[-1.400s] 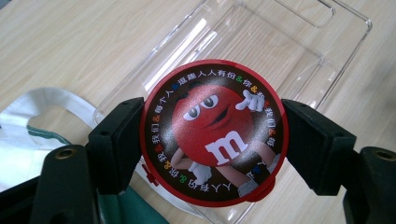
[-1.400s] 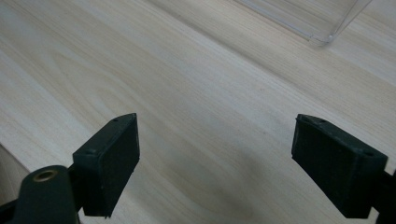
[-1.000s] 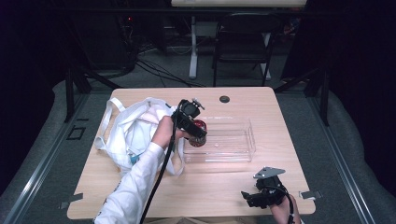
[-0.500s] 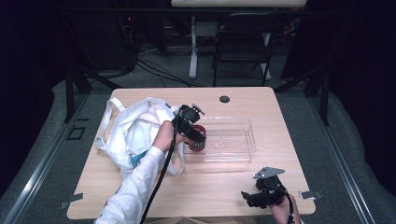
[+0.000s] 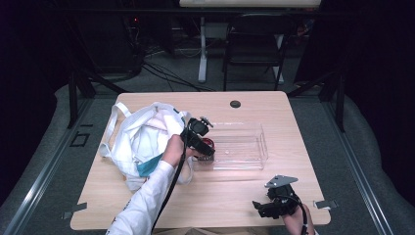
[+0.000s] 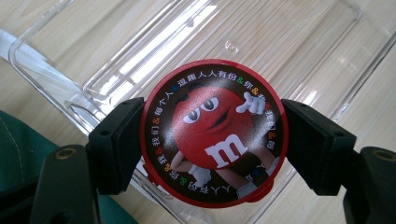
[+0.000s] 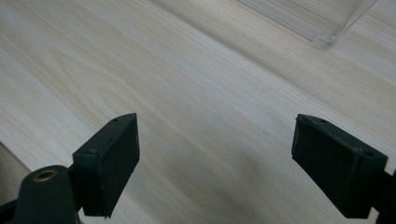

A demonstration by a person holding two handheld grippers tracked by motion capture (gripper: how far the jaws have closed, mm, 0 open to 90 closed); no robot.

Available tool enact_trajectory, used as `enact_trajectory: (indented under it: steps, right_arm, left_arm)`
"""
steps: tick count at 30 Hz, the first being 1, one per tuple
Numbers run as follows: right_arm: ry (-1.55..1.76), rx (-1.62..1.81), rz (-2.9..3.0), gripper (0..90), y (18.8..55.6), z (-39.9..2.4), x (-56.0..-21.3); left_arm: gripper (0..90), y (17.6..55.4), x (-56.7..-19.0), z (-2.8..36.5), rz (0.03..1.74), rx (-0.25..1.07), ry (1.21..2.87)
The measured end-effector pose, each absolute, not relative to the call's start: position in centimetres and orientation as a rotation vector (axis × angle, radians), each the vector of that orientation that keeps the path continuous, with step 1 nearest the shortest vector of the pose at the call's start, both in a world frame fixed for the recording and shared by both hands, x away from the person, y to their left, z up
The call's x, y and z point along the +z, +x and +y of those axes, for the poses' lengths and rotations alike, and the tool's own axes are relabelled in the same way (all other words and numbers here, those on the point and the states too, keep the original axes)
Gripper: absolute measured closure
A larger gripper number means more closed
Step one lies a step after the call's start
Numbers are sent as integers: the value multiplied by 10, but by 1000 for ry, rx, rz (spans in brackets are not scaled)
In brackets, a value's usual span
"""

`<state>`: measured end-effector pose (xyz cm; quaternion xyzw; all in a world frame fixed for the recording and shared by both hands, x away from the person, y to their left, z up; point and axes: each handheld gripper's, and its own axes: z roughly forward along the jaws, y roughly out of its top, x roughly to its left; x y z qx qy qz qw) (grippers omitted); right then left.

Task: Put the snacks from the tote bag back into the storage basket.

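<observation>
The left gripper (image 6: pixel 212 140) clamps a round red candy tin (image 6: pixel 214 133) by its sides, over the left end of the clear tray (image 5: pixel 244 147) mid-counter. The right gripper (image 7: pixel 215 163) hangs wide and empty over the counter (image 5: pixel 220 196) at its near right corner.

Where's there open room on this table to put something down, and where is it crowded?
Bare wood lies along the table's far edge past the clear tray, down its right side, and in front between the sleeve and the right gripper. The left is crowded by the white bag.
</observation>
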<state>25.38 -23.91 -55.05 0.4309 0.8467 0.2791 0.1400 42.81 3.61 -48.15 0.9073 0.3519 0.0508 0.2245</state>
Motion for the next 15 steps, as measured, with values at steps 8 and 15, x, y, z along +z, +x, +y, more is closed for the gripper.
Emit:
enact_trajectory:
  steps: [8,15]
  right_arm:
    - [1242,807,2448,147,254,-239,-550]
    - [1245,809,2442,147,254,-239,-551]
  left_arm:
    - [260,430,-487,35,978,137,2520]
    - [260,430,-493,33,980,142,2536]
